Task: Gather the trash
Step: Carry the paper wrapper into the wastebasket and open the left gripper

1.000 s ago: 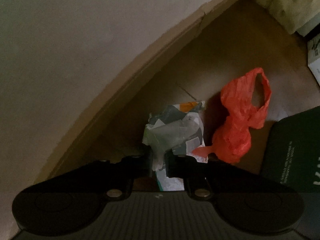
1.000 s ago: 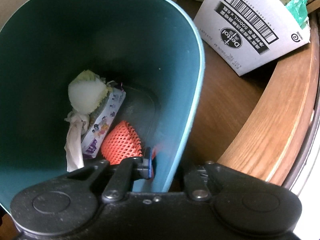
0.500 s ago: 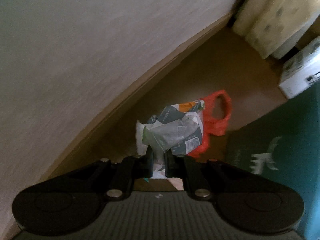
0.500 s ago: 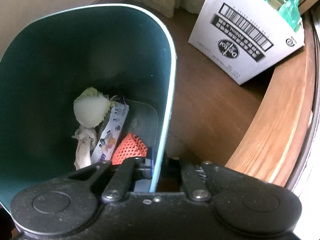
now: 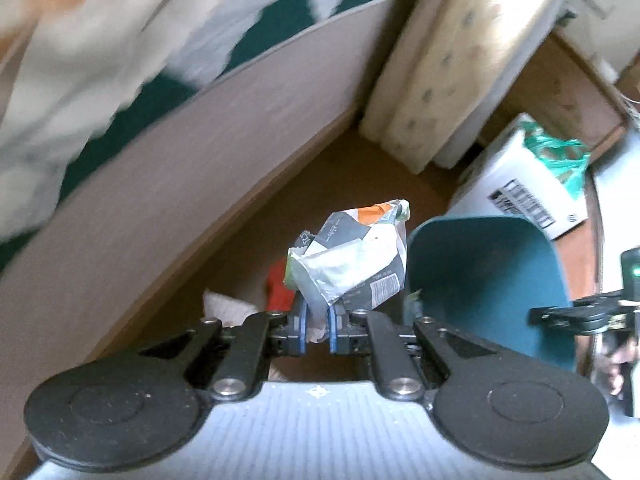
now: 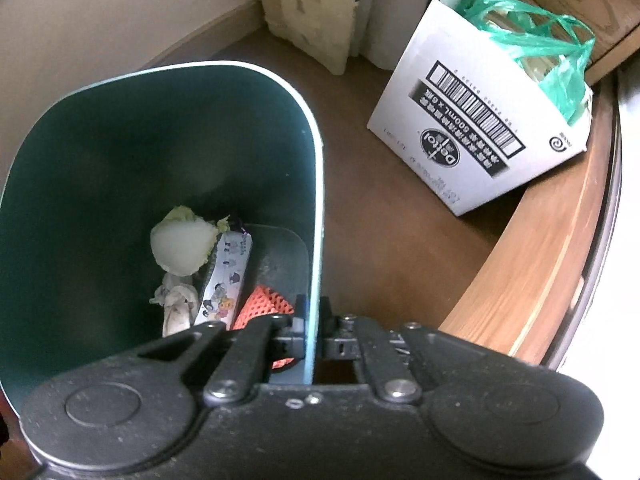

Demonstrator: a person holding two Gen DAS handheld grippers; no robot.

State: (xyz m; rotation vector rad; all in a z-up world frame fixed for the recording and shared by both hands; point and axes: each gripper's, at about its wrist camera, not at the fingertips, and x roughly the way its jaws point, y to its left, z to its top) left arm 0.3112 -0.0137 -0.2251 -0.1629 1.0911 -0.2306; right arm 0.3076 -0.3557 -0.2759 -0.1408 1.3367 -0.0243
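The left tongs [image 5: 316, 326] are clamped on a crumpled grey, white and orange paper wrapper [image 5: 352, 256], held above the floor just left of the teal plastic waste bin [image 5: 488, 280]. The right tongs [image 6: 312, 328] pinch the bin's near rim (one finger inside, one outside). Inside lie an orange mesh net [image 6: 264, 306], a printed packet [image 6: 226, 280] and a cabbage piece [image 6: 184, 246]. Beyond stands a white cardboard box [image 6: 472, 136].

Crumpled grey-white-orange wrapper [image 5: 352, 256] pinched at lower edge, raised beside bin rim, teal bin [image 6: 160, 152] upright, open, holding cabbage stub [image 6: 184, 244], printed packet [image 6: 226, 276], orange mesh [image 6: 266, 306], crumpled tissue [image 6: 176, 304]
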